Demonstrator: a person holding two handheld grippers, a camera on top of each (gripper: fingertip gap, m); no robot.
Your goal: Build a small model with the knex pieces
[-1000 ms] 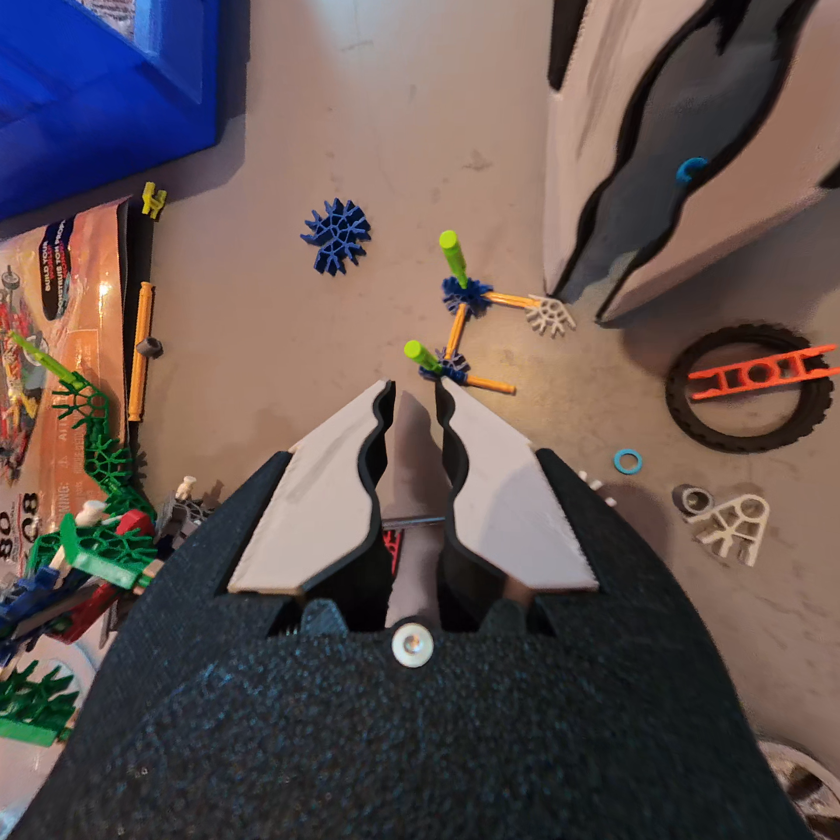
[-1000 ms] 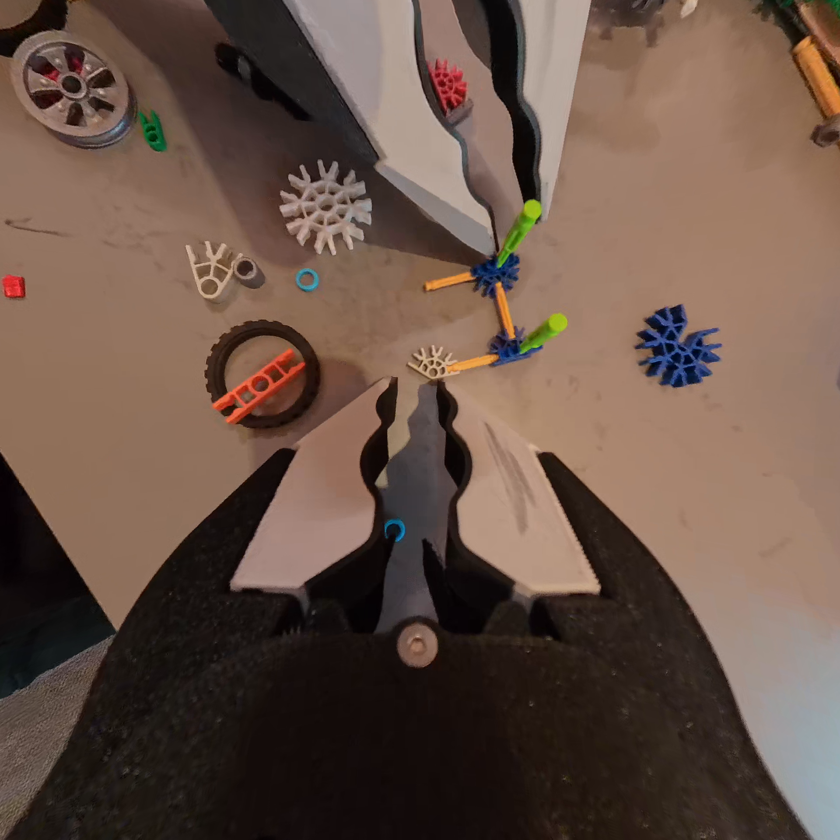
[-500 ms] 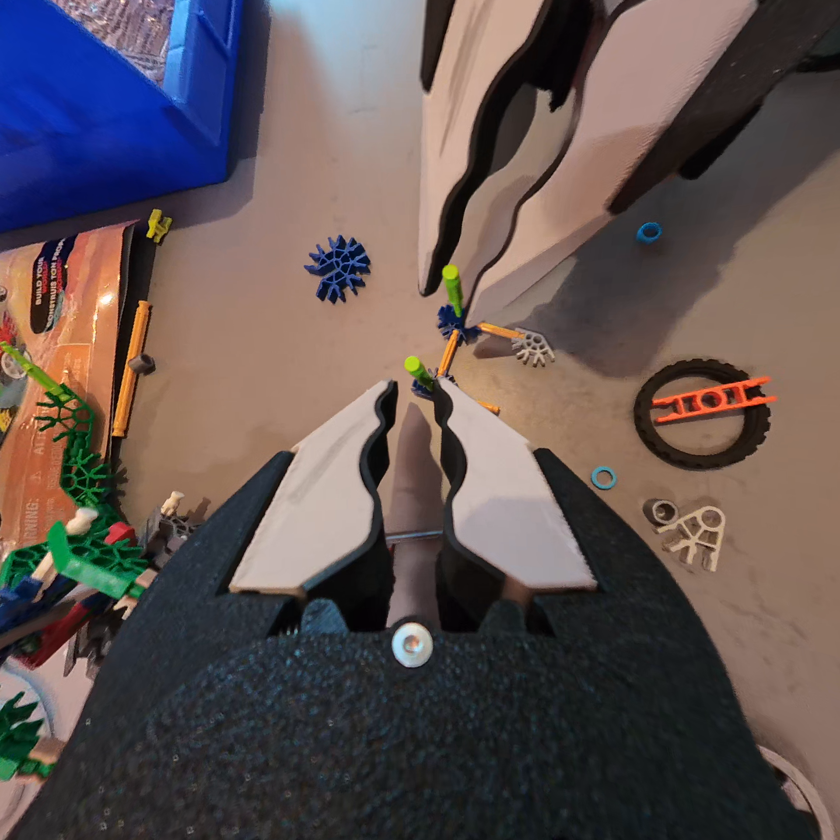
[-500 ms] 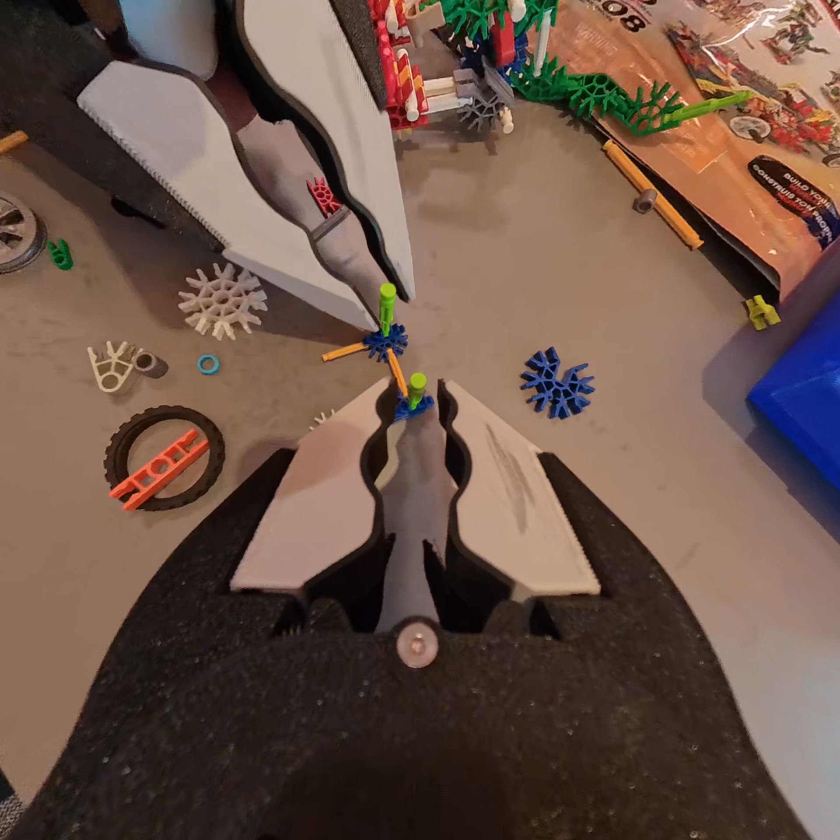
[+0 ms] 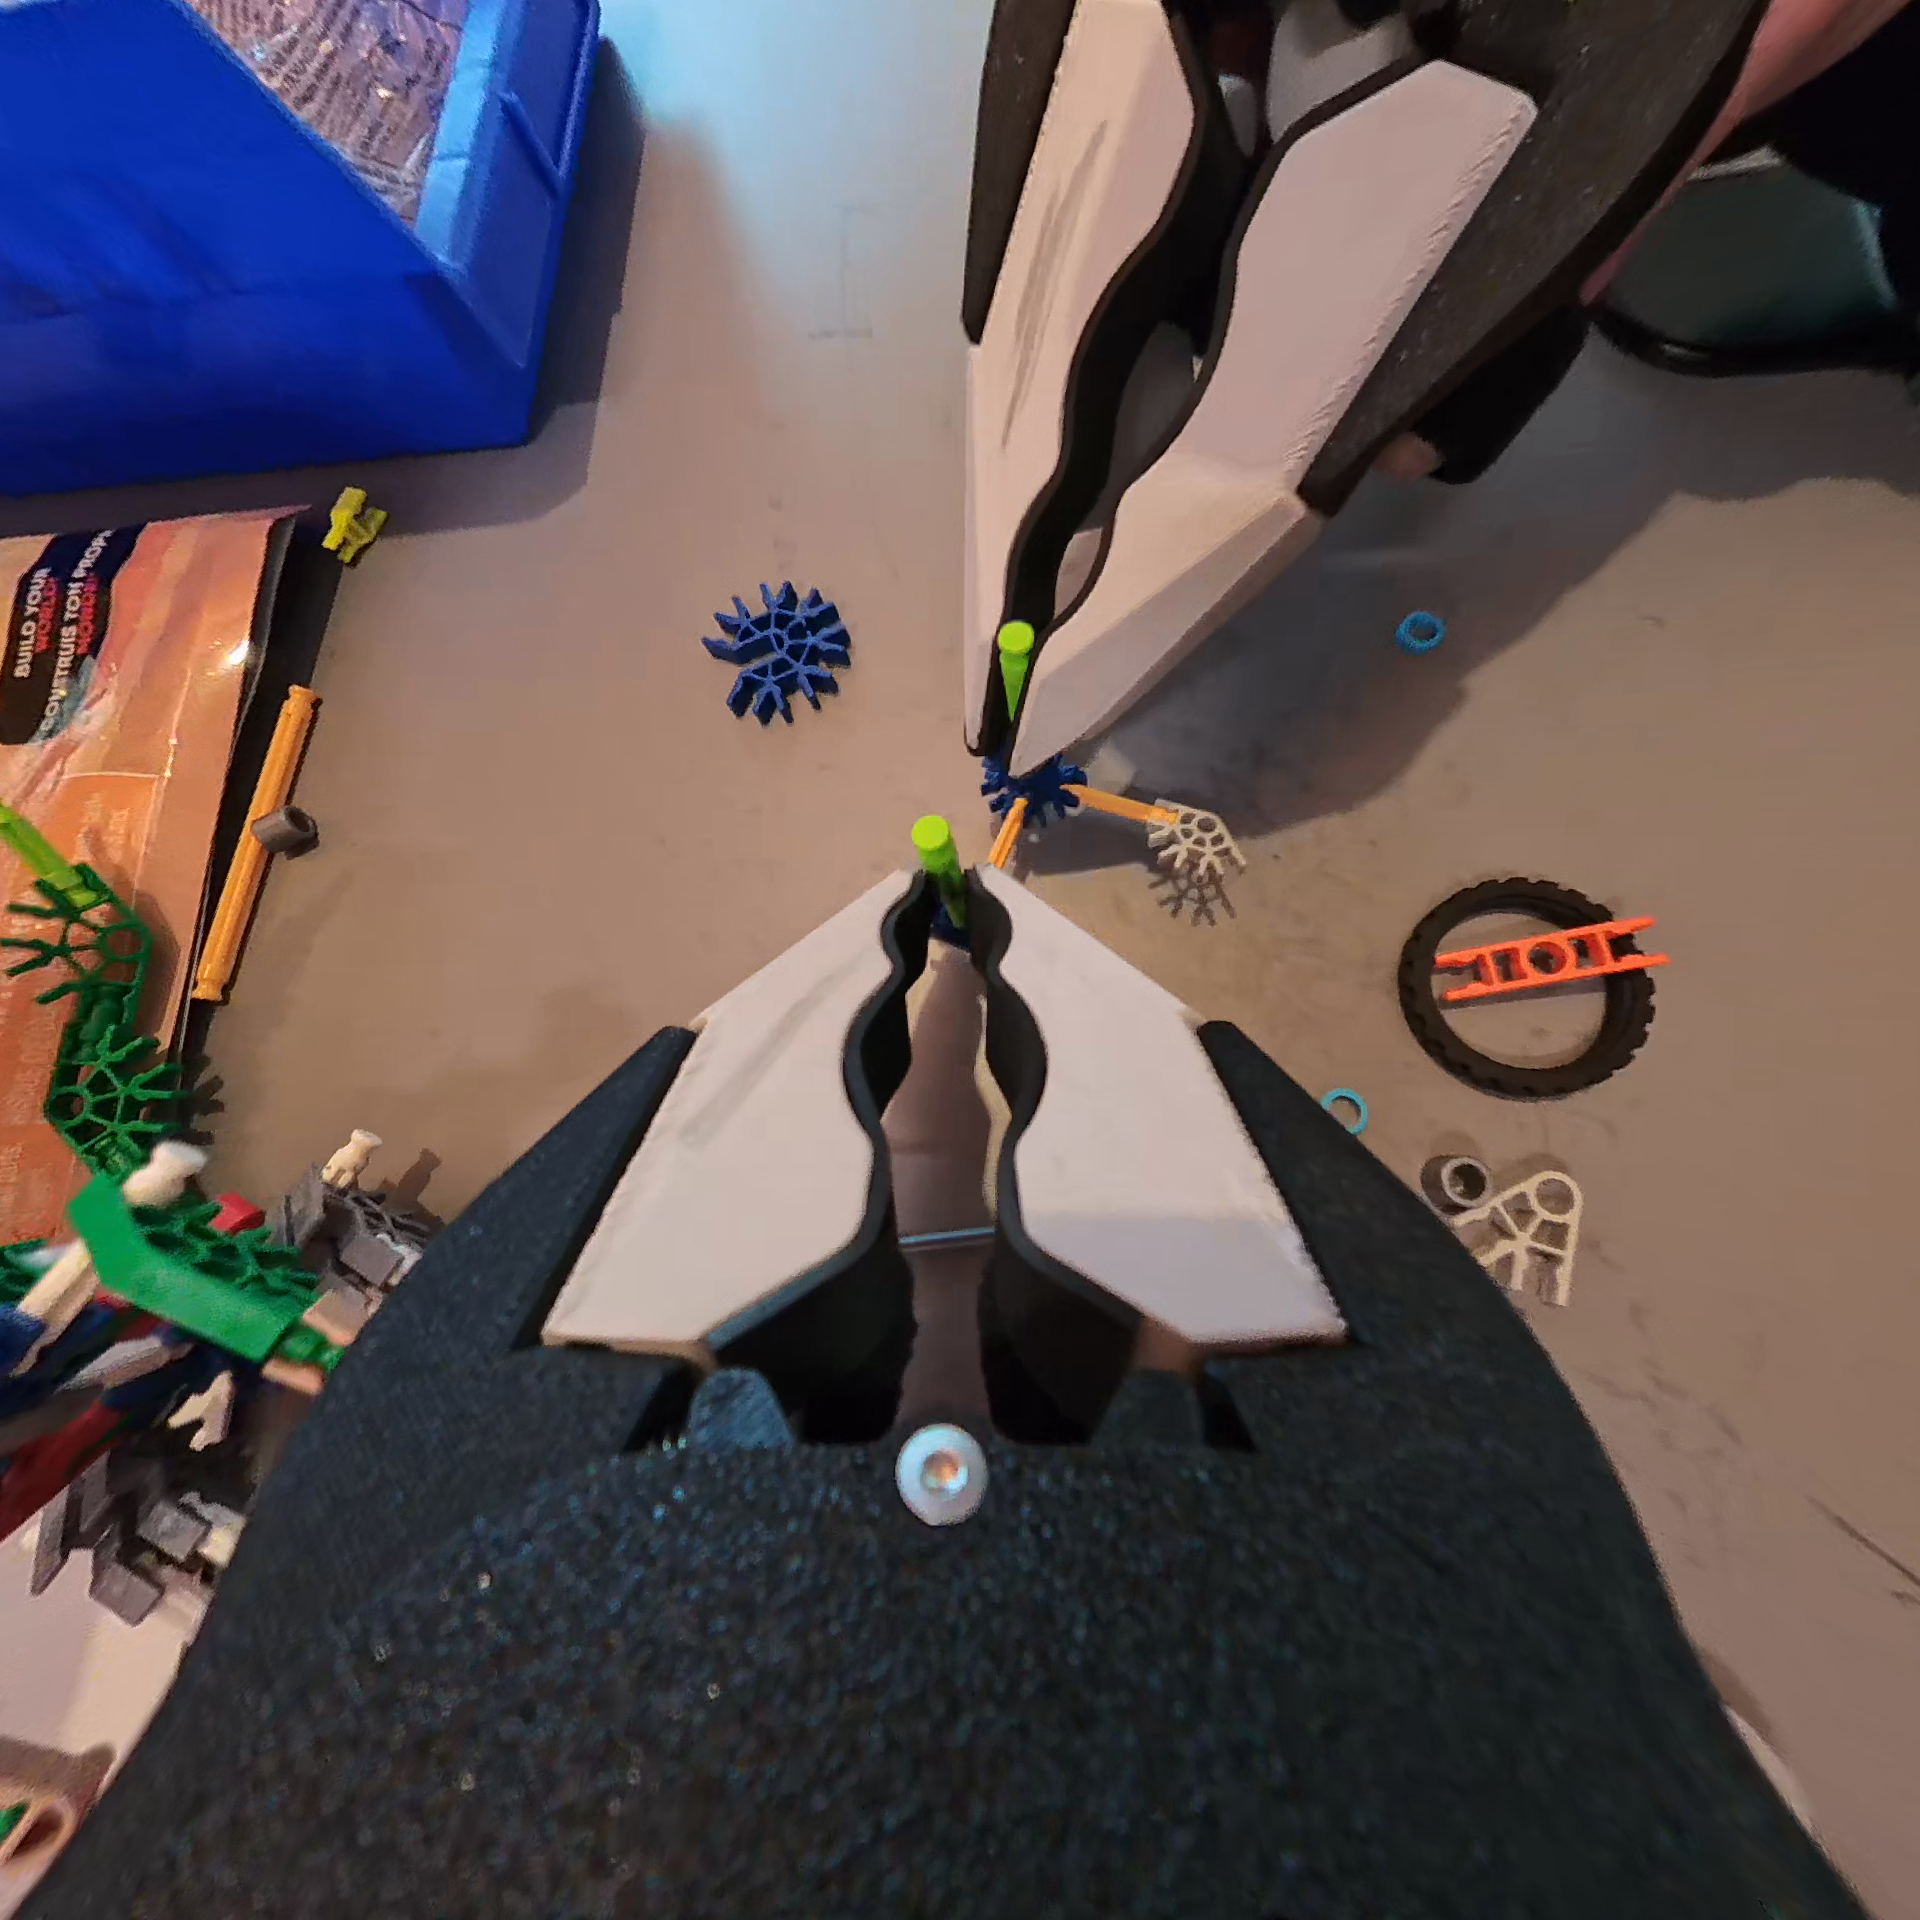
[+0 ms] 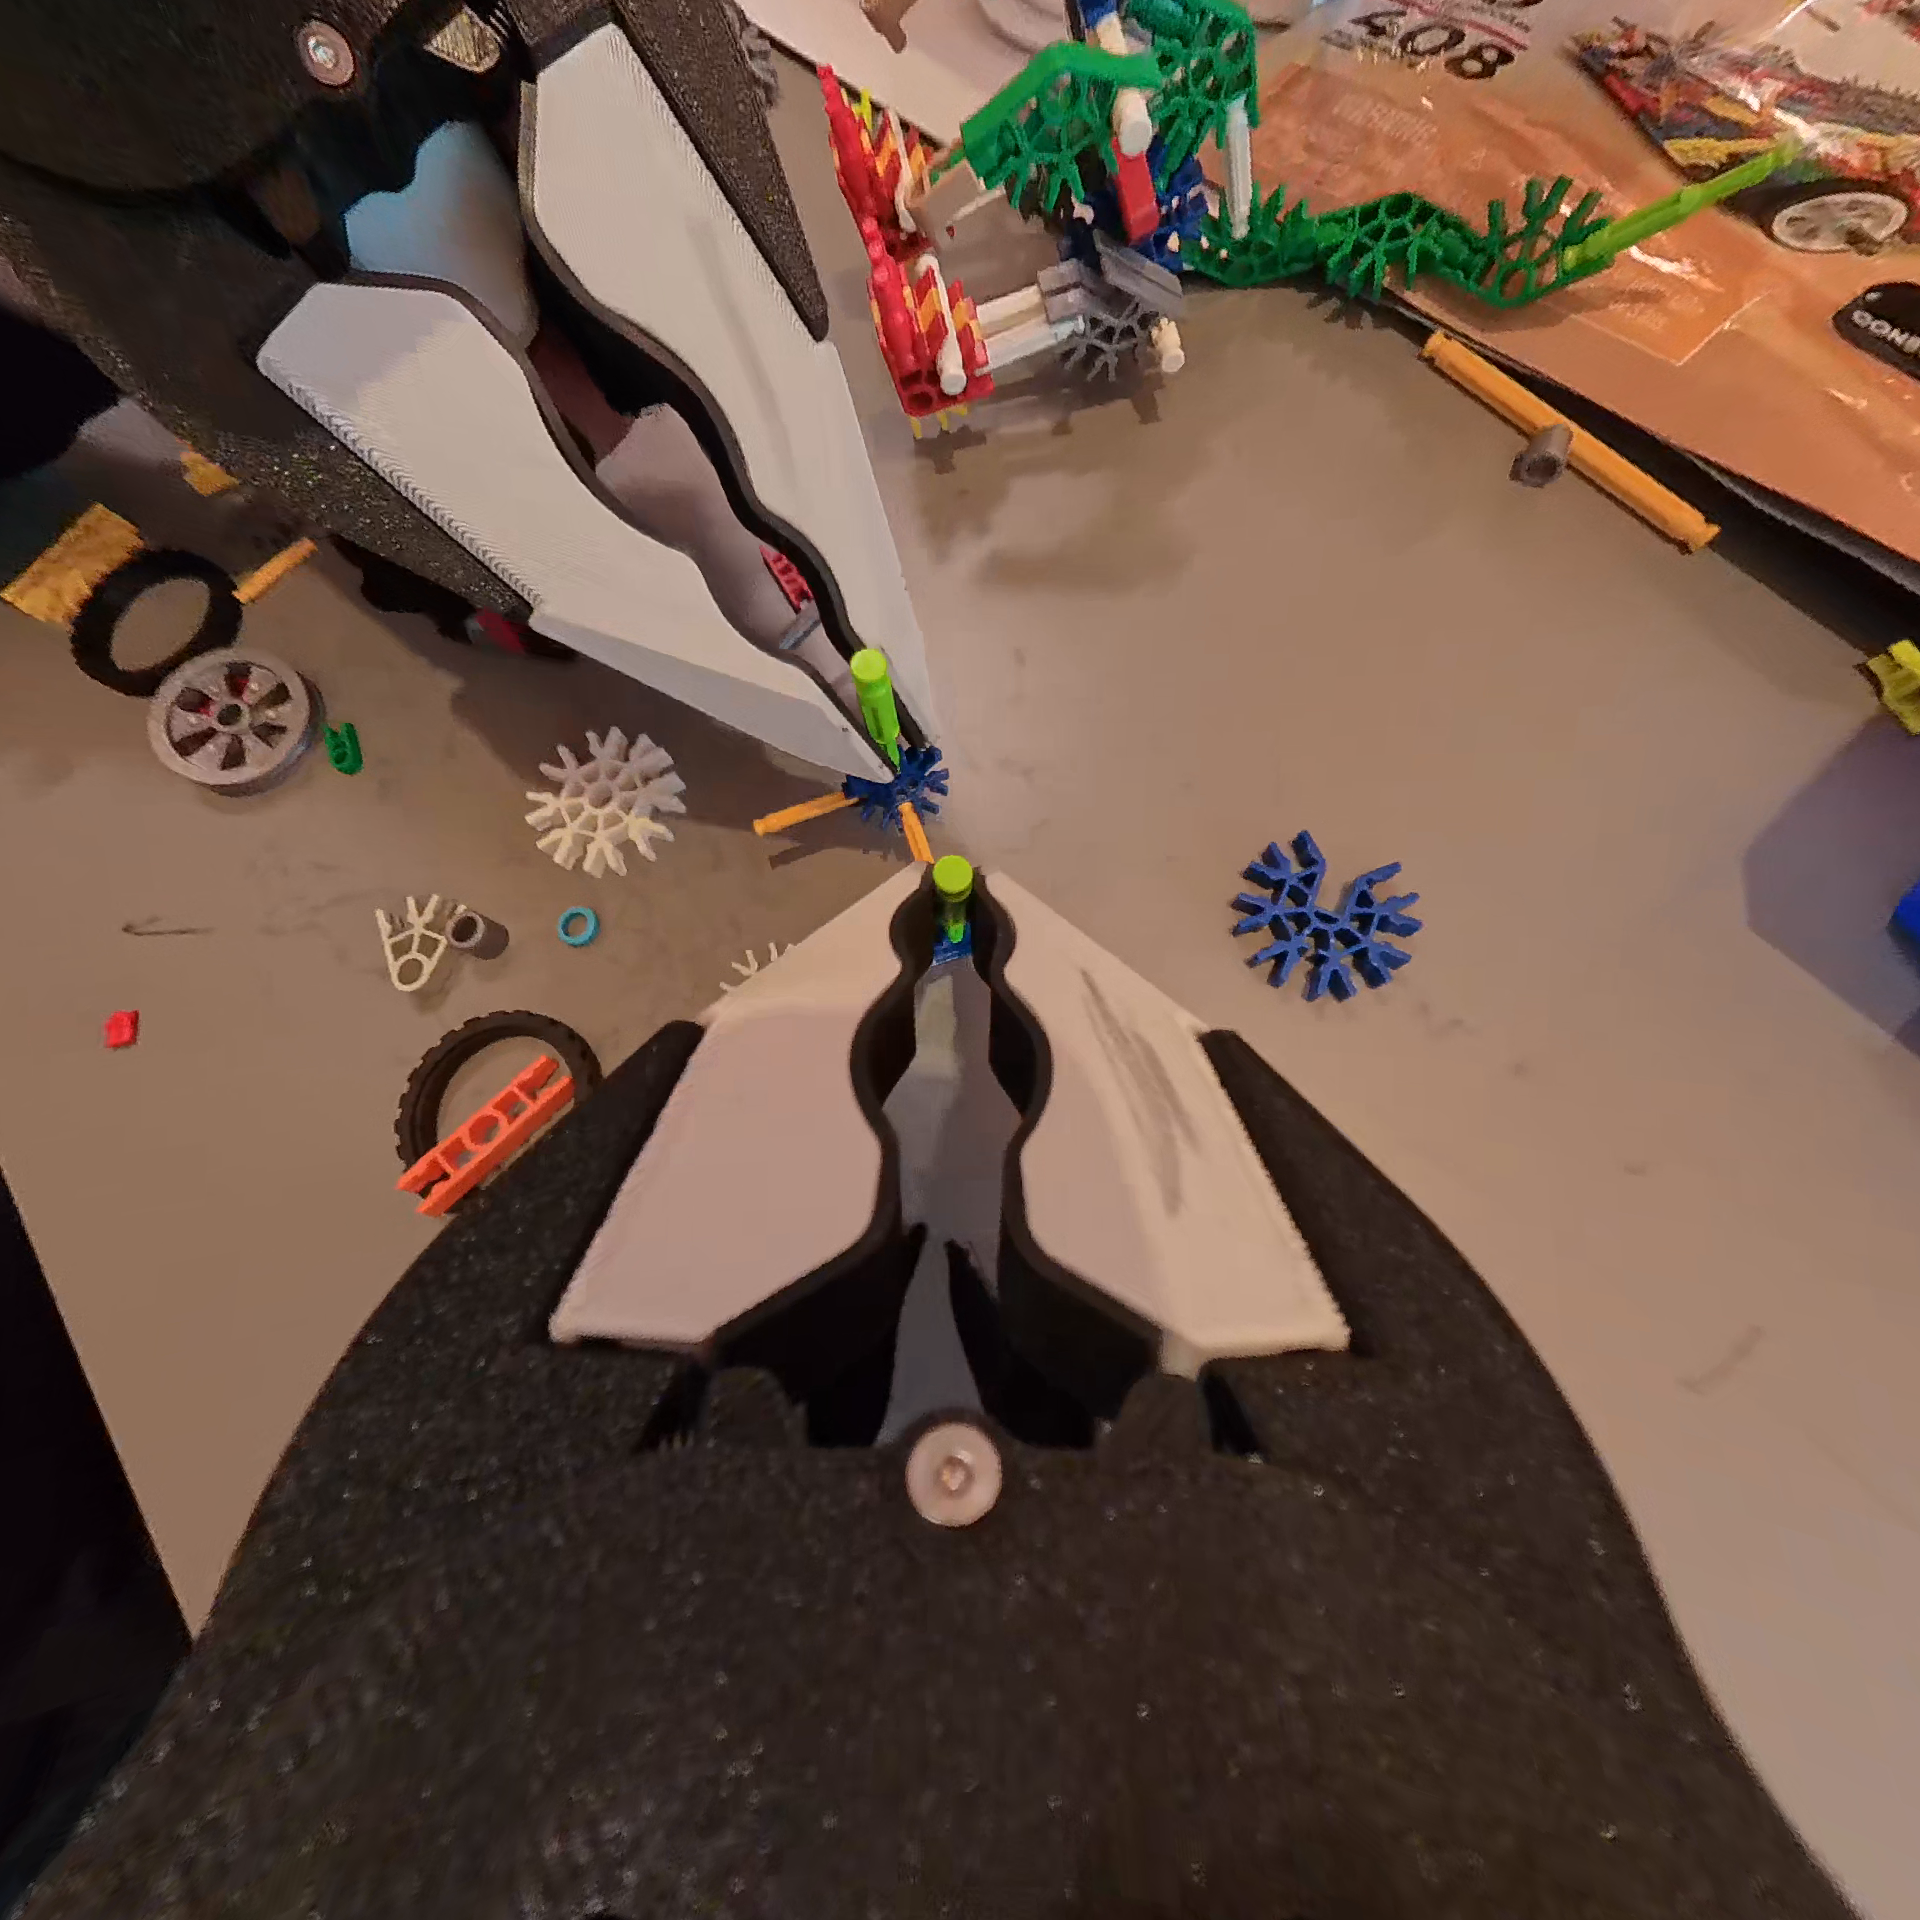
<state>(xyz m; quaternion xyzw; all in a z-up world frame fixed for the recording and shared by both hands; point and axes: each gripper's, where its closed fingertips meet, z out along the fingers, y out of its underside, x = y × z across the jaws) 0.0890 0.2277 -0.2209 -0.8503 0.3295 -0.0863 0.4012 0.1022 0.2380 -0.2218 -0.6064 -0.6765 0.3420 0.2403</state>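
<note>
While tilted down tip-to-tip | left gripper [image 5: 948,902] jaws pinch lime rod [image 5: 938,864] | right gripper [image 6: 954,902] likewise.

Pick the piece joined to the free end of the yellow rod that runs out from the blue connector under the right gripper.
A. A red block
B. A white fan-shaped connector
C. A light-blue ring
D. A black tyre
B: in the left wrist view the yellow rod from the blue connector below the right gripper ends in a white fan-shaped connector.

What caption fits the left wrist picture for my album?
Two grippers, left and right, each with jaws around a lime green rod on a small blue-and-orange rod assembly.
</note>
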